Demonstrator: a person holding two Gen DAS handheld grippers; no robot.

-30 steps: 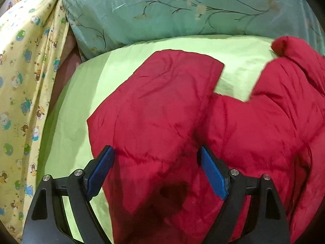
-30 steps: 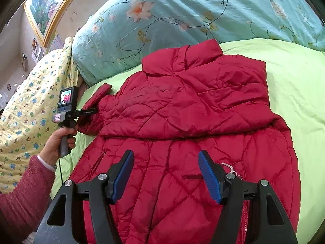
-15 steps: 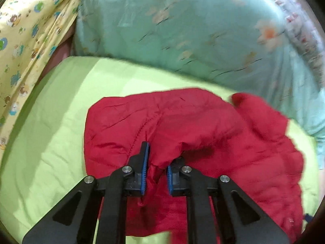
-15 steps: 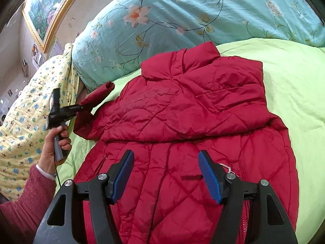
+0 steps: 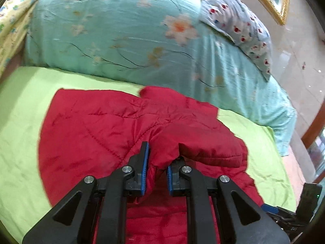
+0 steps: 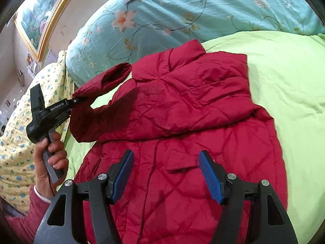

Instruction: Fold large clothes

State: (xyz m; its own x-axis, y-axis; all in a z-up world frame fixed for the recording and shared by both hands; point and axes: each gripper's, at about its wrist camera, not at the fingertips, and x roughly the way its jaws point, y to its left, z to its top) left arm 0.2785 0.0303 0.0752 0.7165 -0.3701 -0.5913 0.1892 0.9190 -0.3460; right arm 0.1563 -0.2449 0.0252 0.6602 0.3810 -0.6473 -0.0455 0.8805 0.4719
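Note:
A red quilted jacket [image 6: 182, 105] lies on the green sheet [image 6: 284, 85], its right side folded in over the chest. My left gripper [image 5: 158, 160] is shut on the jacket's left sleeve [image 5: 203, 144], with red fabric bunched between the blue pads. The right wrist view shows the left gripper [image 6: 78, 100] holding that sleeve [image 6: 101, 85] up off the bed at the jacket's left side, a person's hand [image 6: 50, 154] on its handle. Over the jacket's lower half, my right gripper [image 6: 166, 174] hovers open with nothing between its fingers.
A teal floral quilt [image 6: 182, 10] is piled along the head of the bed, with a spotted pillow [image 5: 239, 20] on top. A yellow printed blanket [image 6: 14, 152] lies at the left. A gold-framed painting [image 6: 36, 14] hangs on the wall. The floor [image 5: 300, 61] lies beyond the bed's right edge.
My left gripper went from open over the sleeve to shut on it, then lifted it and swung toward the jacket's body. The right gripper stayed about where it was, open.

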